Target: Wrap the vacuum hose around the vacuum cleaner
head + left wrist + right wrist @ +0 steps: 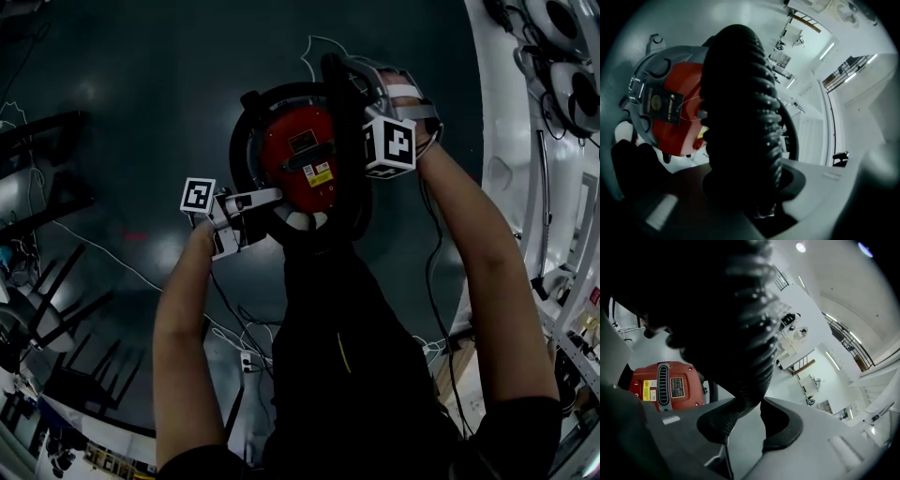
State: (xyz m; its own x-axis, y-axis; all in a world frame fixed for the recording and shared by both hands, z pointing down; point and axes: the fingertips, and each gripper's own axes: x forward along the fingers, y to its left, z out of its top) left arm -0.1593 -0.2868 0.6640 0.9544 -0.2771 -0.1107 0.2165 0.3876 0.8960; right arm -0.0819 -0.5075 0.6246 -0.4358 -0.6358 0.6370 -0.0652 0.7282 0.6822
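Vacuum hose [740,93], clamped by left gripper [754,187], right gripper [750,423]

Head view: we see the vacuum cleaner [298,155] in part only. The vacuum hose [351,178] loop crosses its right side, and the person's dark torso [347,375] covers its lower rim. Labels on the red shell: too small to read. The marker cube [389,145] and right hand [417,108] hide the jaws behind them here.

Left gripper view: hose v. close to lens, soft, blocks much of the cleaner. Where it meets the left gripper [757,197] pads is lost in shadow.

Right gripper view: top left black, unfocused. The right gripper [751,425] body cuts off the cleaner's lower edge.

Hose ends run out of frame in both gripper views. Bkgd fittings: too small for us to identify.
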